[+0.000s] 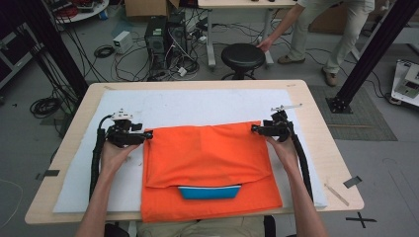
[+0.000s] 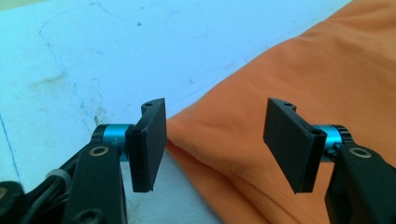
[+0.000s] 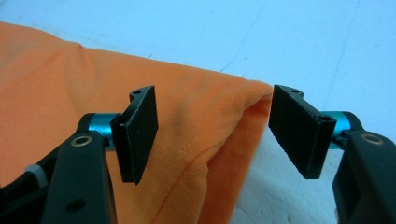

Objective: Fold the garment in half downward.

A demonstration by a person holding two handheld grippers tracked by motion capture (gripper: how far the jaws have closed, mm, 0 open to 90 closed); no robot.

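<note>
The left gripper is standing released, its pads flanking one far corner of the orange cloth without pressing it. The right gripper is likewise gaping around the opposite far corner. The cloth is lying folded on the white mat, partly covering a blue item.

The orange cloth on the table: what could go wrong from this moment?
Both the left gripper and the right gripper are open at the far corners of the orange cloth, so a closing pinch may catch only one layer. The near edge hangs over the table edge; a pull might drag it off.
</note>
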